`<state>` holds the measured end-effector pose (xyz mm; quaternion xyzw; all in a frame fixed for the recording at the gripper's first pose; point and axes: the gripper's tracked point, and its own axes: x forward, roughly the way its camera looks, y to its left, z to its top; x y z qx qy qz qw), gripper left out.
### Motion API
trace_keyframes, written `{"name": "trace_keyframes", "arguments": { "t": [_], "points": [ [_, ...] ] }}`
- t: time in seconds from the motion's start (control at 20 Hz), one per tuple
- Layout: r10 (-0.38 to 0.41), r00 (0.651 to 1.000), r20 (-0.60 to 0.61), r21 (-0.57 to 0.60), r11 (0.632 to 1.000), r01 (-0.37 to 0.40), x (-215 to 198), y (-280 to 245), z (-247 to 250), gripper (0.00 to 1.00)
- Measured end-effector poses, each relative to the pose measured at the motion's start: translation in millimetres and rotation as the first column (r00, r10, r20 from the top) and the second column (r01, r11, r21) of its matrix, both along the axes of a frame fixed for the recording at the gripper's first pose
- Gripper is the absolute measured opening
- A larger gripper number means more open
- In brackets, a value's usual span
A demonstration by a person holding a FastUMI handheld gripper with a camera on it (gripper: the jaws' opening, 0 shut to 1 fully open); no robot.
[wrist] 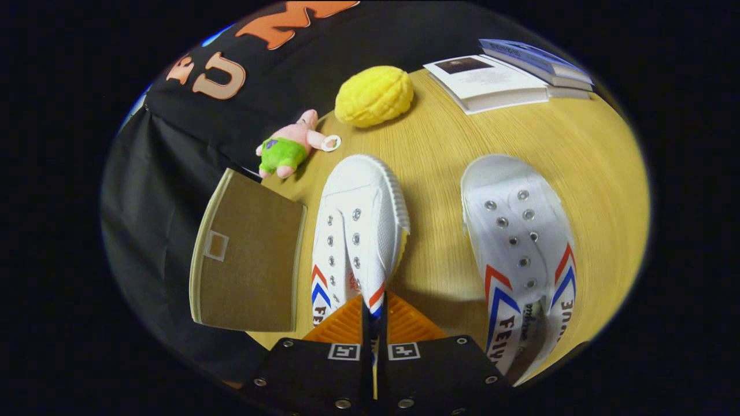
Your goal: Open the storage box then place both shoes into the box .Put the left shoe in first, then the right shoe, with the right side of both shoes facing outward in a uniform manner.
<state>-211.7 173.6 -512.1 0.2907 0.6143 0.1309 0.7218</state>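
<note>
Plush toy (288,147), yellow cushion (374,95), books (509,72)

Camera rides the tongs (374,323), looking steeply down at the table (578,156).

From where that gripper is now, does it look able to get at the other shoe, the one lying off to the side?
Probably not yet. The gripper is shut on the side wall of the nearer white shoe. The other shoe lies apart on the bare table with nothing between, so the way looks free once the gripper lets go.
</note>
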Motion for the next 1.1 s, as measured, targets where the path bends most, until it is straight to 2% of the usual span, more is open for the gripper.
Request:
{"name": "trace_keyframes", "arguments": {
  "t": [0.2,0.55,0.85,1.1],
  "points": [
    [-0.052,0.998,0.045,0.059,0.997,0.05,28,7,37,0.03],
    [-0.033,0.987,0.157,0.11,0.994,0.016,74,51,114,0.03],
    [0.026,0.97,0.243,0.184,0.98,-0.073,107,129,173,0.03],
    [0.149,0.949,0.277,0.156,0.968,-0.198,108,198,174,0.03]
  ]
}}
